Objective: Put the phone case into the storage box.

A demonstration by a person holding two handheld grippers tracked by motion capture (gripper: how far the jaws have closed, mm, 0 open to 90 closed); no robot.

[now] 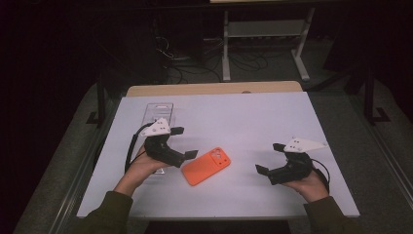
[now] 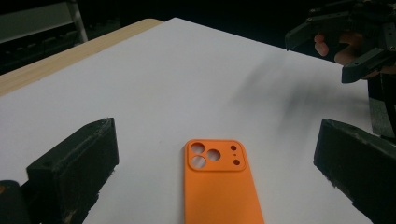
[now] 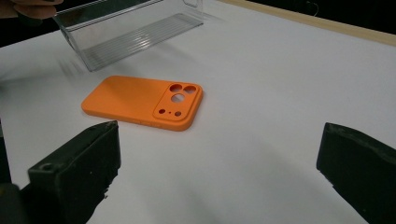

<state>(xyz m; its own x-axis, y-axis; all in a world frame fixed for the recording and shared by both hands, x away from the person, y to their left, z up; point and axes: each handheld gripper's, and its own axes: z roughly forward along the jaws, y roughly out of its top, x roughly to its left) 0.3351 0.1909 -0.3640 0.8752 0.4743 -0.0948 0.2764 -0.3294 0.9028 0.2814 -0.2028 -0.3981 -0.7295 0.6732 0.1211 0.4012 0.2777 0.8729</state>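
**While both claws hang apart, the orange case lies free between them**

As I look down from the high view, the orange phone case [image 1: 206, 166] lies flat on the white worktop [image 1: 253, 117], back up, camera cutouts toward the far right. My left claw [image 1: 184, 142] sits just beside its left end, jaws spread wide and holding nothing; in the left gripper view the case runs up the middle between the two jaws, touching neither. My right claw [image 1: 271, 158] is well apart from the case on the other side, jaws likewise spread and empty, with bare white surface between it and the case.

Behind my left claw a clear plastic tray [image 1: 159, 113] lies lengthwise, reaching toward the far edge; in the right gripper view it stands near the case's far side but apart from it. The case keeps well away from every worktop edge. I have open room to the right and toward the far edge, where a strip of bare wood [image 1: 214, 88] shows beyond the white sheet. The near edge lies close under both forearms.
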